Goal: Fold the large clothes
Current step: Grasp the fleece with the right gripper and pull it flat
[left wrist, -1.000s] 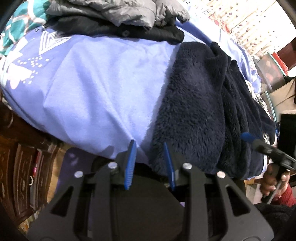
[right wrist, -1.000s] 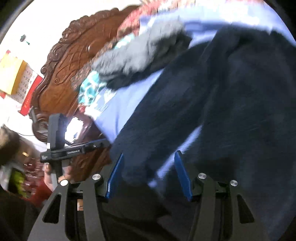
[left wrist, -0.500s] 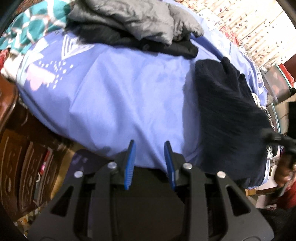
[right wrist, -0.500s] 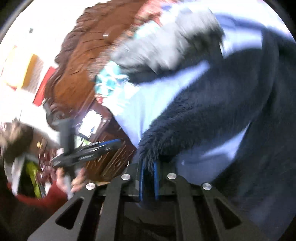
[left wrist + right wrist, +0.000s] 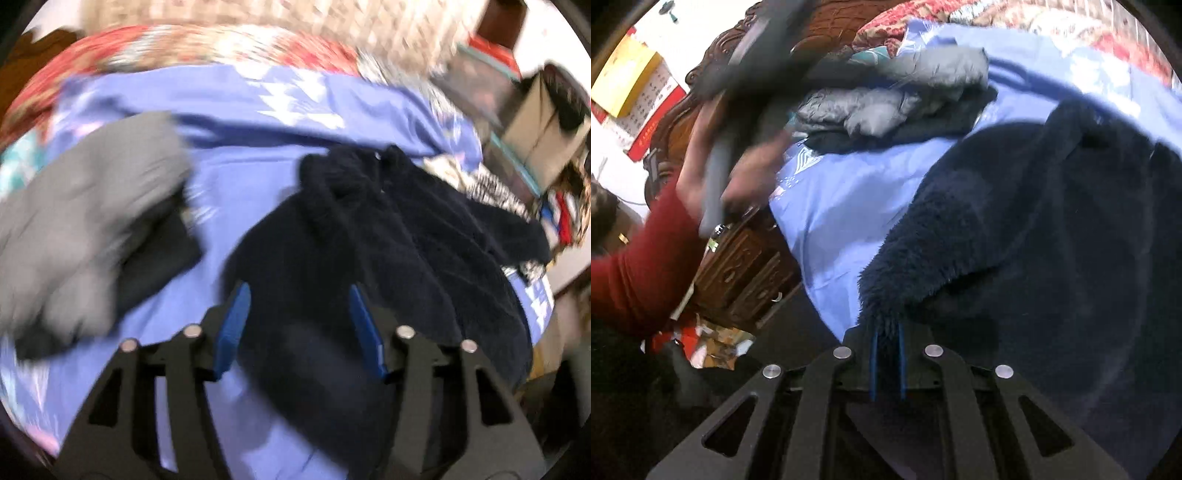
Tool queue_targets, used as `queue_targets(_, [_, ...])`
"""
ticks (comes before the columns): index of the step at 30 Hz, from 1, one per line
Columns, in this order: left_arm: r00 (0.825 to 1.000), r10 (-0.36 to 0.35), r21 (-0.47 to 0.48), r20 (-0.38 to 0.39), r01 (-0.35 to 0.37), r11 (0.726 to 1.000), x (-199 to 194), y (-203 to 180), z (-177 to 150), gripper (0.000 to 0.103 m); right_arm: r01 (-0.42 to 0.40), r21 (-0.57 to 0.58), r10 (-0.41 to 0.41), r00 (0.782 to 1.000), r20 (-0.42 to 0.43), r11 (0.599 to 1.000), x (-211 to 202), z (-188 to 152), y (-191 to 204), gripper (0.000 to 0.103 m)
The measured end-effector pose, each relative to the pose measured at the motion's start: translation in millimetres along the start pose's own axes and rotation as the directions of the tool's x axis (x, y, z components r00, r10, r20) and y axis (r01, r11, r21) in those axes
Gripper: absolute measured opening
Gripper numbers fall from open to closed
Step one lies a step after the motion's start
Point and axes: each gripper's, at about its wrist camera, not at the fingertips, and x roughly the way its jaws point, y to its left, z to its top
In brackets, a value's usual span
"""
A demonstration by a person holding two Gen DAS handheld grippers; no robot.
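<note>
Both claws meet fleece: right claw pinches its edge.

The bed is covered with a light blue sheet that has white patterns printed on it. On the sheet lies a dark navy fleece garment, spread in thick folds on the right part of the bed and reaching to its near edge. Toward the carved wooden headboard there is a pile of grey puffy clothing resting on a black garment. Behind them a red patterned blanket lies along the far side.
</note>
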Motion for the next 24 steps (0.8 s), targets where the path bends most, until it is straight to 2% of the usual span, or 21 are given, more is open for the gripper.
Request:
queue_targets(1, [0.999, 0.012, 0.034, -0.045, -0.011, 0.999, 27, -13, 20, 0.055, -0.008, 0.008, 0.008, 1.0, 0.013, 1.0, 4, -3, 1, 0.032])
queue_targets(4, [0.988, 0.064, 0.095, -0.14, -0.051, 0.994, 80, -32, 53, 0.055, -0.06, 0.054, 0.057, 0.997, 0.061, 0.997, 8, -9, 1, 0.032])
queue_targets(5, [0.983, 0.068, 0.099, -0.171, -0.052, 0.994, 97, -36, 62, 0.055, -0.066, 0.059, 0.062, 0.996, 0.07, 0.996, 8, -10, 0, 0.032])
queue_targets(7, [0.975, 0.019, 0.078, -0.221, -0.002, 0.997, 119, -39, 77, 0.055, -0.072, 0.052, 0.068, 0.995, 0.071, 0.996, 9, -9, -1, 0.032])
queue_targets(10, [0.961, 0.054, 0.067, -0.27, -0.037, 0.997, 139, -39, 86, 0.054, -0.06, 0.029, 0.058, 0.996, 0.074, 0.998, 6, -6, -1, 0.032])
queue_targets(11, [0.953, 0.095, 0.077, -0.289, -0.076, 0.994, 147, -37, 87, 0.03, -0.07, 0.033, 0.067, 0.994, 0.083, 0.997, -4, -5, -5, 0.031])
queue_targets(12, [0.943, 0.135, 0.091, -0.305, -0.112, 0.989, 152, -34, 90, 0.016, -0.075, 0.036, 0.071, 0.993, 0.092, 0.997, -11, -2, -6, 0.031])
queue_targets(13, [0.931, 0.17, 0.099, -0.322, -0.146, 0.984, 157, -27, 93, 0.009, -0.071, 0.033, 0.068, 0.992, 0.104, 0.997, -22, 1, -9, 0.031])
queue_targets(16, [0.939, 0.201, 0.083, -0.278, -0.185, 0.979, 146, -12, 103, 0.007, 0.027, -0.001, -0.026, 0.985, 0.168, 1.0, -79, 10, -25, 0.031])
queue_targets(18, [0.952, 0.177, 0.02, -0.252, -0.177, 0.984, 132, 3, 117, 0.006, 0.122, -0.002, -0.119, 0.97, 0.213, 0.993, -121, 19, -41, 0.03])
queue_targets(19, [0.958, 0.158, -0.012, -0.24, -0.166, 0.986, 126, 8, 124, 0.006, 0.186, 0.009, -0.183, 0.953, 0.24, 0.983, -146, 25, -54, 0.03])
queue_targets(21, [0.971, 0.116, -0.075, -0.211, -0.134, 0.988, 114, 18, 138, 0.006, 0.345, 0.025, -0.338, 0.899, 0.279, 0.938, -185, 39, -78, 0.03])
queue_targets(22, [0.975, 0.099, -0.1, -0.2, -0.121, 0.988, 112, 19, 144, 0.006, 0.422, 0.034, -0.413, 0.864, 0.287, 0.906, -199, 47, -91, 0.03])
queue_targets(23, [0.979, 0.071, -0.131, -0.189, -0.097, 0.987, 112, 21, 152, 0.006, 0.505, 0.056, -0.498, 0.819, 0.284, 0.862, -214, 58, -112, 0.03])
queue_targets(24, [0.982, 0.05, -0.15, -0.184, -0.078, 0.986, 112, 20, 156, 0.006, 0.556, 0.07, -0.552, 0.789, 0.27, 0.828, -218, 66, -128, 0.03])
